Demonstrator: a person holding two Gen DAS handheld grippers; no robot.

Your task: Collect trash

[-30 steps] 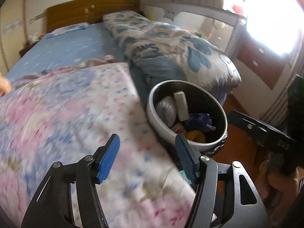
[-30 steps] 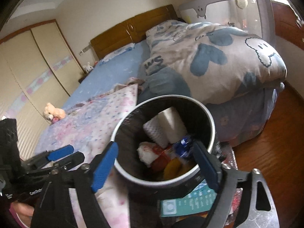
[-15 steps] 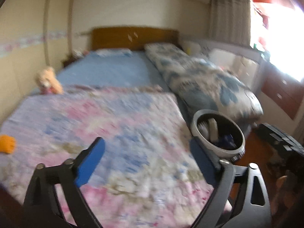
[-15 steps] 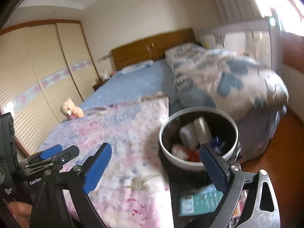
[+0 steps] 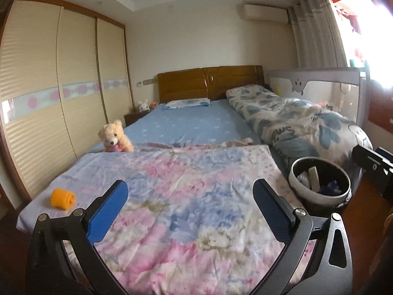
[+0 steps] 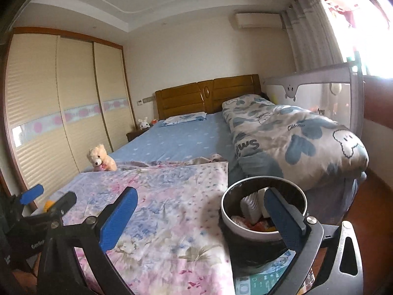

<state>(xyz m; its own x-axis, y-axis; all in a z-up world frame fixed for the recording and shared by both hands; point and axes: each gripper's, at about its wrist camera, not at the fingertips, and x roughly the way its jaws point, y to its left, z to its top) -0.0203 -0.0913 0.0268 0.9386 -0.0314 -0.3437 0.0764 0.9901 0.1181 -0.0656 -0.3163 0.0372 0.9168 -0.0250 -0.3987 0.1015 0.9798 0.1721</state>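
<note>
Left tongs (image 5: 190, 209): the jaws had just been opening and stood spread wide, the blue pads (image 5: 108, 211) well apart, with nothing between them and nothing touched; they hung released above the floral quilt (image 5: 186, 196) at the foot of the bed. Right tongs (image 6: 199, 218): the jaws had likewise just been opening and stood fully parted and empty; its left pad (image 6: 118, 218) lay over the quilt and its right pad (image 6: 282, 221) crossed in front of the trash bin (image 6: 229, 217), though whether it touched the rim could not be told. In the right wrist view the left tongs appeared at the far left edge, near the quilt's corner.

The trash bin (image 5: 298, 186), round with a pale rim and dark inside, stood just beside the right-hand edge of the quilt at the bed's foot. It held a white ribbed piece (image 6: 249, 207), a pale block (image 5: 314, 178), and red, orange and dark blue scraps. A printed teal sheet (image 6: 264, 279) lay under the bin.

An orange roll (image 5: 63, 198) lay on the quilt near its left front corner, well apart from the bin. A teddy bear (image 5: 114, 136) sat at the quilt's far left edge; beyond it stretched the blue sheet (image 5: 186, 125), a cloud-patterned duvet (image 5: 294, 120) and the wooden headboard (image 5: 208, 82).
</note>
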